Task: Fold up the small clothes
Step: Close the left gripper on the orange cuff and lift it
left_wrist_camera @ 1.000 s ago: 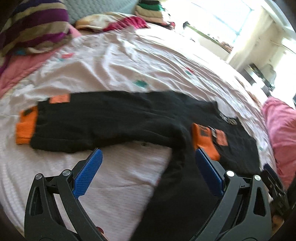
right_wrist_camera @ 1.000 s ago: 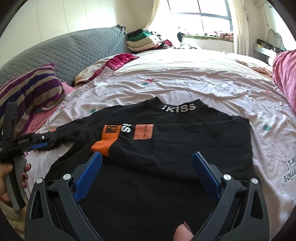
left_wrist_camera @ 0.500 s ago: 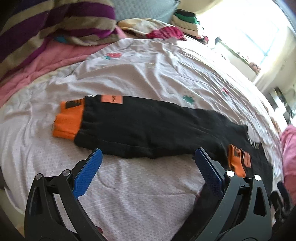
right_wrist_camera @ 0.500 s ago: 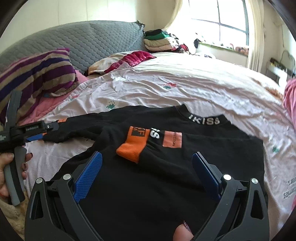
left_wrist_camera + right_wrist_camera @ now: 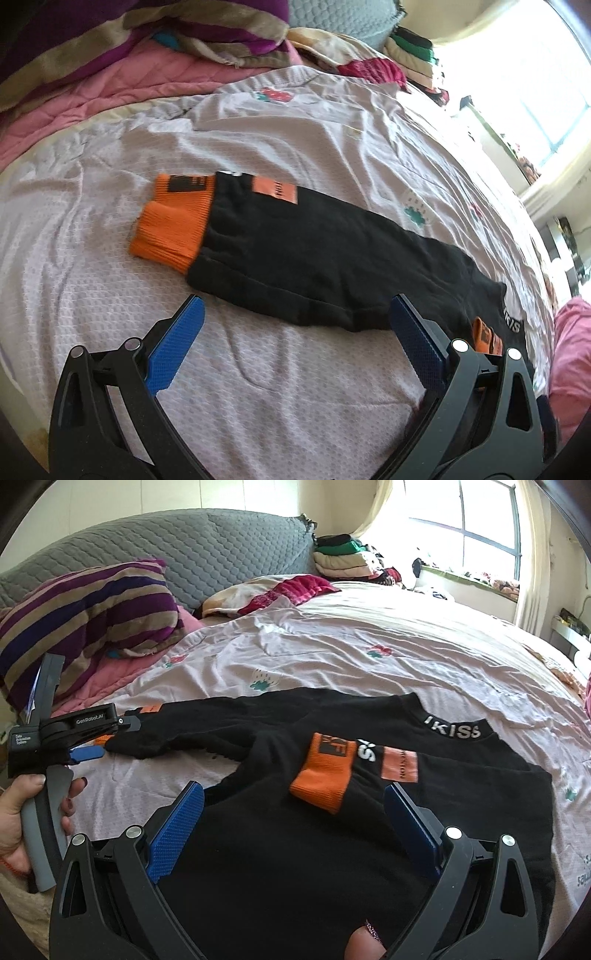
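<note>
A black sweatshirt [image 5: 295, 849] lies flat on the bed sheet [image 5: 369, 664], with its lettered collar [image 5: 452, 731] on the far side. One sleeve is folded across the chest, its orange cuff [image 5: 321, 775] in the middle. The other sleeve [image 5: 325, 258] stretches out sideways and ends in an orange cuff [image 5: 173, 221]. My left gripper [image 5: 295, 301] is open just short of that sleeve's near edge, close to the cuff. In the right wrist view the left gripper [image 5: 110, 738] sits at the sleeve's end, held by a hand [image 5: 22, 823]. My right gripper [image 5: 293, 788] hangs open over the shirt's body, holding nothing.
A purple striped pillow [image 5: 92, 620] and a pink quilt [image 5: 110, 92] lie at the head of the bed, before a grey padded headboard [image 5: 184, 550]. A red and cream garment [image 5: 273, 594] and a stack of folded clothes [image 5: 343, 557] sit further back. Pink bedding [image 5: 569, 350] is at the right.
The left gripper has travelled out along the outstretched sleeve toward its orange cuff. The right gripper has swung slightly left above the shirt. Both have stayed open.
</note>
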Tool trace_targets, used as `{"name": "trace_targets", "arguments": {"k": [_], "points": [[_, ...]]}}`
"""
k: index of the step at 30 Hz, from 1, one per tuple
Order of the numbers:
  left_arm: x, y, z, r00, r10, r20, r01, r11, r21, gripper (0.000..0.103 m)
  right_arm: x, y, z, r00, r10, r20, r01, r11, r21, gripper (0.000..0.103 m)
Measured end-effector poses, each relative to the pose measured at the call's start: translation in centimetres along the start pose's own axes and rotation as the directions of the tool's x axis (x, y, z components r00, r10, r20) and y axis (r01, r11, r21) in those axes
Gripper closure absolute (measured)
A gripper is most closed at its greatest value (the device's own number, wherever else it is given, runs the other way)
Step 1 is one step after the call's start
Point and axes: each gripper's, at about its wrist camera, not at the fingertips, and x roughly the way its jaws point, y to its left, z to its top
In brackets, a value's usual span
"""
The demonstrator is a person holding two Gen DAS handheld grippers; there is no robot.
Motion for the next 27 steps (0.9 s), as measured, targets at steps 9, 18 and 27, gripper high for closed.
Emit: {"name": "trace_targets", "arguments": {"k": [9, 18, 27], "points": [[1.3, 2.8, 0.6, 0.999, -0.031, -0.031, 0.027, 0.993, -0.117, 0.010, 0.7, 1.3, 0.4, 1.000, -0.024, 0.007, 0.024, 0.999, -0.034, 0.006], [2.3, 4.5, 1.8, 0.998, -0.039, 0.047, 0.049, 0.973, -0.227, 0.010, 3.2, 2.0, 0.8, 0.998, -0.042, -0.044, 0.040, 0.997, -0.066, 0.006], [3.3, 5.2, 3.3, 0.996, 0.029, 0.087, -0.005, 0.964, -0.267, 0.072, 3.6, 1.2, 1.2, 0.998, -0.025, -0.061, 0.023, 0.999, -0.036, 0.006]]}}
